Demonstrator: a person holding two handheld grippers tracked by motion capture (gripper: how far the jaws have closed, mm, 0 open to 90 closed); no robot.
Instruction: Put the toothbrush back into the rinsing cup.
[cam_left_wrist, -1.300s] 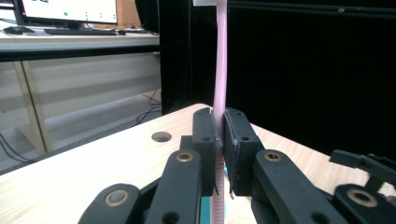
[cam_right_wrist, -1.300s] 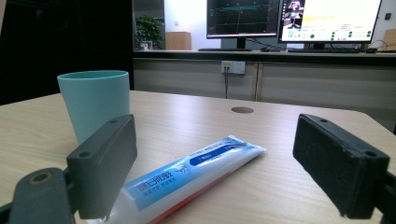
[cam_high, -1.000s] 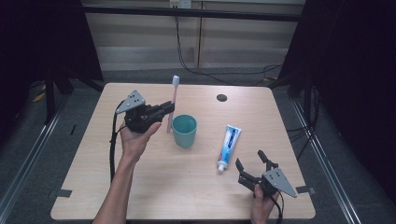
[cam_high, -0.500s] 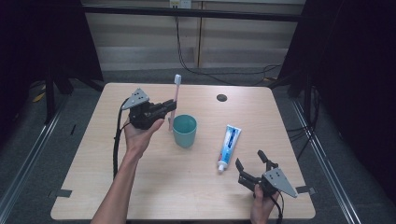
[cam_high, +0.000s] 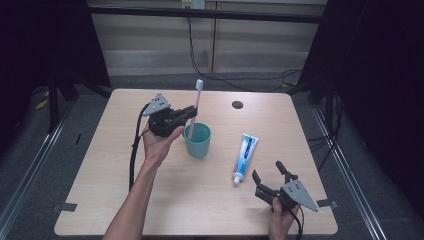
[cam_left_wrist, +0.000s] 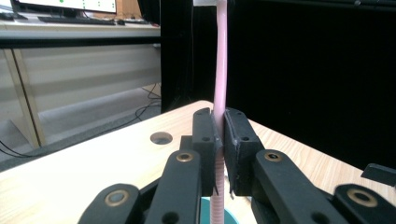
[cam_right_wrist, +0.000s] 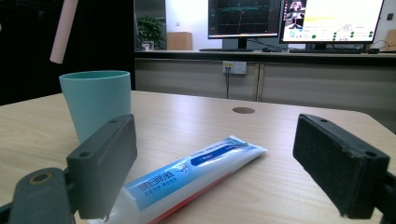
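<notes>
While the left gripper (cam_high: 186, 114) clamps the pink toothbrush (cam_high: 195, 106) upright, bristles up, its lower end hangs just above the mouth of the teal cup (cam_high: 198, 141), so the drop is straight down, and the right gripper (cam_high: 268, 178) rests open near the toothpaste tube (cam_high: 244, 157).

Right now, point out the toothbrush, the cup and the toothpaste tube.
toothbrush (cam_high: 196, 102), high view, pink handle.
cup (cam_high: 198, 147), high view, teal outer wall.
toothpaste tube (cam_right_wrist: 196, 170), right gripper view, blue printed body.
</notes>
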